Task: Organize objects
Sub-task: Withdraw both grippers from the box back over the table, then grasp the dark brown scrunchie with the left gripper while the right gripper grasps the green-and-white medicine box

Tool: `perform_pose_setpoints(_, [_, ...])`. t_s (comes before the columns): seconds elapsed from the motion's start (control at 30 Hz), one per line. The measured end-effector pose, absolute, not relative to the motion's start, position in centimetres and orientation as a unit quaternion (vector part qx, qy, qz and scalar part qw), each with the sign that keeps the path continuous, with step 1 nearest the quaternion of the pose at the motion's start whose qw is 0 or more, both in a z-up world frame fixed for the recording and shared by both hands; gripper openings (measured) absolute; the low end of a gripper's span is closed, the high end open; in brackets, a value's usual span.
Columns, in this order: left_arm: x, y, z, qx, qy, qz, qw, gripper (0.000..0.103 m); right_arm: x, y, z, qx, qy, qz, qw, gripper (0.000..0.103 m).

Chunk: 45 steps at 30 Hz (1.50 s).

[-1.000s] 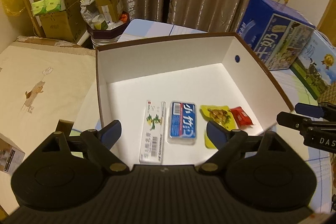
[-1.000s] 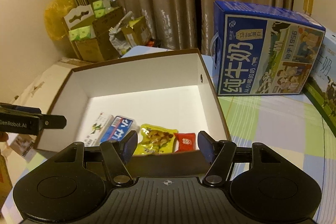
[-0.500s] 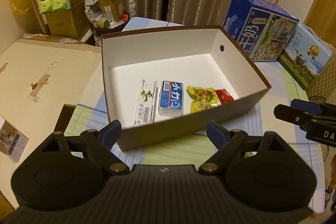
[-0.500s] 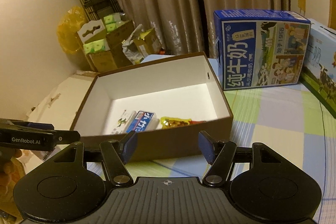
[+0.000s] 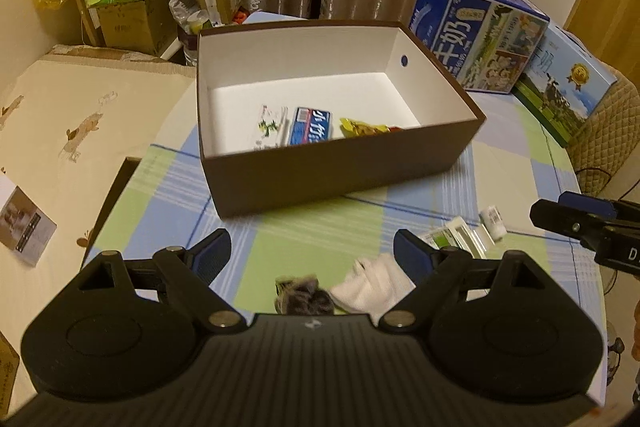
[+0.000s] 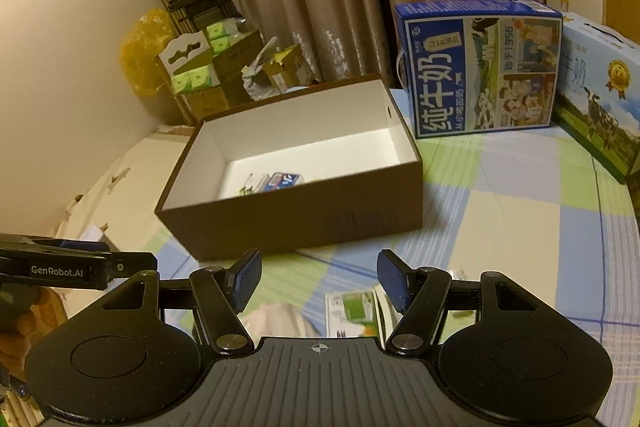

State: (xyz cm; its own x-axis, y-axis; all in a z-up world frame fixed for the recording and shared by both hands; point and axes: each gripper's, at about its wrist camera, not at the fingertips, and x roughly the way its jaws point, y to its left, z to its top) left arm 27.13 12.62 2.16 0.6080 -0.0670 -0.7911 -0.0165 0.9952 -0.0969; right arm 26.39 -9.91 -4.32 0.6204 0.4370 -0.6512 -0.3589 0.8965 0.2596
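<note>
Curtained room, checked tablecloth (image 5: 304, 231) in green, blue and cream; brown shoe box (image 5: 320, 179) standing open on it as the landmark.

Left wrist view: inside the box, along its near wall, a white-green carton (image 5: 270, 125), a blue packet (image 5: 311, 131) and a yellow snack pouch (image 5: 362, 127), laid side by side. On the cloth in front of the box, unsorted: white folded cloth (image 5: 370, 287), dark furry item (image 5: 304, 297) (kind not discernible), green-white sachets (image 5: 452, 237), small white bottle (image 5: 493, 222). Left gripper (image 5: 312, 257) spread wide, empty, touching nothing, poised above the cloth and furry item. Right gripper (image 5: 576, 223) visible right of the box, edge-on.

Right wrist view: same box (image 6: 296, 215), milk cartons (image 6: 480, 67) beyond its right end. Right gripper (image 6: 318, 279) wide apart, empty, above a green-white sachet (image 6: 350, 309).

Judgement: next pick pending. Recommended: descend square over one item only, pads straddling its narrow side; for the limp cloth, pinch at a bunched fold; lift clear of the box rim before releasing beside the existing row.
</note>
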Motion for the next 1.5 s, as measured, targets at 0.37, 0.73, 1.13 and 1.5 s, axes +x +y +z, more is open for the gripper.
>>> perform_pose_setpoints(0.37, [24.1, 11.4, 0.7, -0.044, 0.462, -0.015, 0.885, 0.089, 24.0, -11.4, -4.8, 0.057, 0.383, 0.215, 0.897, 0.061])
perform_pose_setpoints(0.73, [22.8, 11.2, -2.4, -0.039, 0.5, -0.021, 0.865, 0.089, 22.3, -12.1, -7.0, 0.052, 0.416, 0.207, 0.884, 0.061])
perform_pose_setpoints(1.13, [23.3, 10.9, -4.2, -0.024, 0.517, -0.027, 0.856, 0.089, 22.4, -12.4, -8.8, 0.049, 0.443, 0.187, 0.875, 0.061])
perform_pose_setpoints(1.5, [24.6, 11.6, -6.5, -0.009, 0.532, -0.033, 0.846, 0.088, 23.0, -12.4, -10.1, 0.052, 0.459, 0.167, 0.871, 0.061])
